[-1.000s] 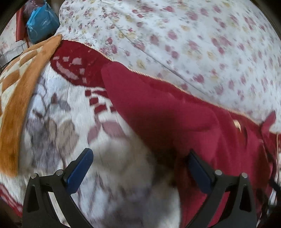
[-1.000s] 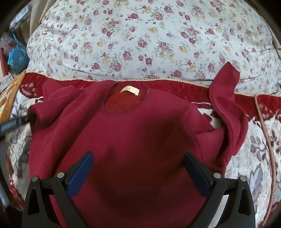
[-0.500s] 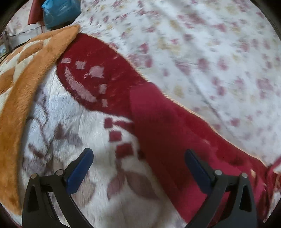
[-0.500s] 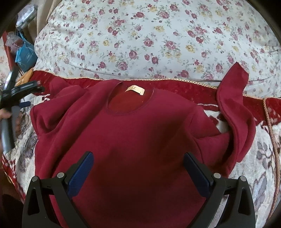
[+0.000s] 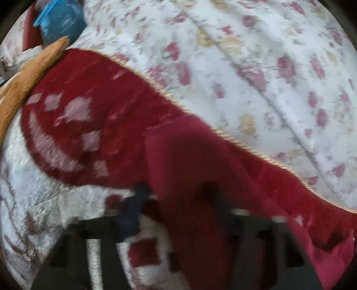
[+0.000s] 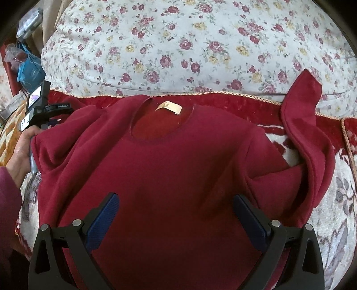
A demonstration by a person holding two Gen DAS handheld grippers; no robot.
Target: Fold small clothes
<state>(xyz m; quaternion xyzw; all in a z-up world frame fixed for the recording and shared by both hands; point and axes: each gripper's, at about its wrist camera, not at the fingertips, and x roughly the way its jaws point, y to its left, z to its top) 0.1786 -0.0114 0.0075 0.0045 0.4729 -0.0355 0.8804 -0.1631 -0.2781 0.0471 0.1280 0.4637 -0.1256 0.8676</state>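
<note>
A dark red sweater lies front up on a red and white blanket, collar and tan label toward the far side. Its right sleeve is bent upward. My right gripper is open and empty, hovering over the sweater's lower body. My left gripper is at the cuff of the left sleeve; the fingers sit either side of the cloth and have narrowed, but the view is blurred. It also shows in the right wrist view, held in a hand at the sleeve end.
A floral white quilt bulges behind the blanket. An orange patterned blanket lies at the left. A blue bag and clutter sit at the far left corner.
My left gripper moved forward along the left sleeve to its cuff and its fingers narrowed around it. My right gripper drifted slightly back and stayed open.
</note>
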